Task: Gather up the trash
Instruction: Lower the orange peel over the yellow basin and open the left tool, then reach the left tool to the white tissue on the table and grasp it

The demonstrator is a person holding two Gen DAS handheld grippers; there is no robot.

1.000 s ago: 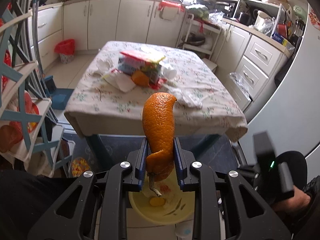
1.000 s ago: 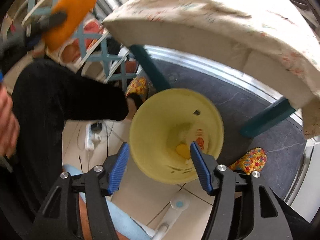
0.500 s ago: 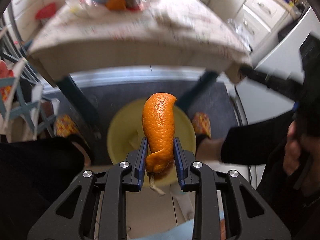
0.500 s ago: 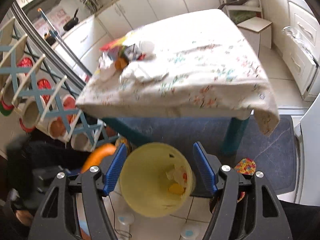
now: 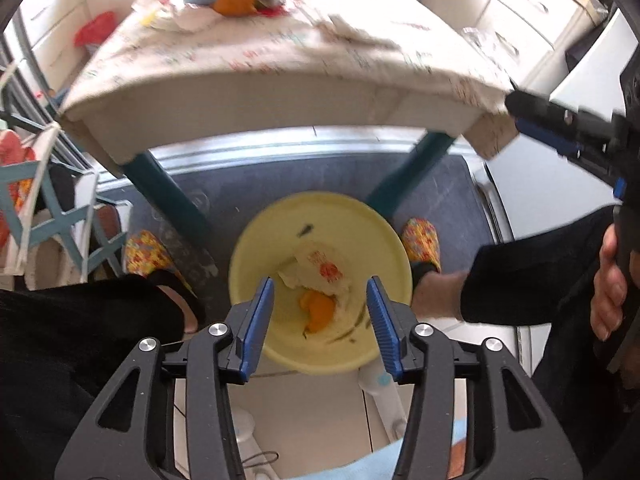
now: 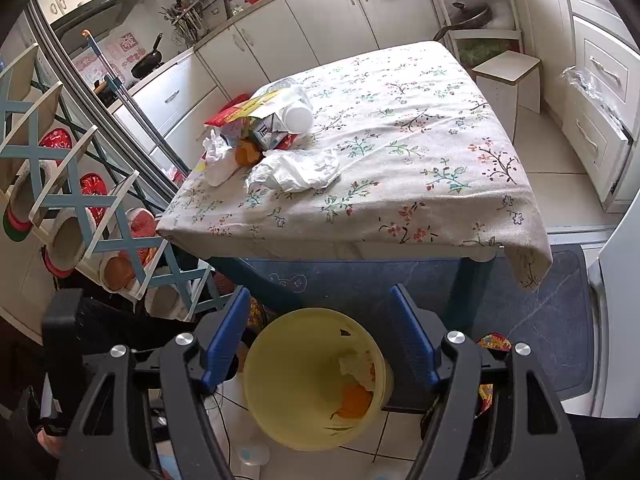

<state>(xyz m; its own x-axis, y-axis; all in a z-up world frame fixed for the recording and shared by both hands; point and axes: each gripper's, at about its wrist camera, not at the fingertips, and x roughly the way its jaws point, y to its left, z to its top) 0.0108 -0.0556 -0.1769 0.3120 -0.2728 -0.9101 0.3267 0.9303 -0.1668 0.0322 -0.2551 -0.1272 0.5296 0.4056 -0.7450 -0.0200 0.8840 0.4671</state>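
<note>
A yellow bin [image 5: 256, 248] stands on the floor in front of the table. Orange peel [image 5: 316, 310] and crumpled paper [image 5: 320, 268] lie in its bottom. My left gripper [image 5: 320, 320] hangs open and empty right above the bin. My right gripper [image 6: 316, 344] is open and empty, also above the bin [image 6: 280, 360], where the peel [image 6: 354, 400] shows. On the table [image 6: 420, 152] lie crumpled tissues [image 6: 296, 170], a carton [image 6: 268, 132], a plastic bottle [image 6: 294, 110] and another orange piece [image 6: 244, 154].
The table has blue legs [image 5: 168, 196] and a floral cloth hanging over its edge. A blue lattice rack [image 6: 80, 208] with slippers stands at the left. The person's feet in flowered slippers [image 5: 422, 240] flank the bin. A white stool [image 6: 508, 76] and cabinets are behind.
My left gripper opened and the long orange peel dropped into the bin. My right gripper tilted up from the bin toward the table.
</note>
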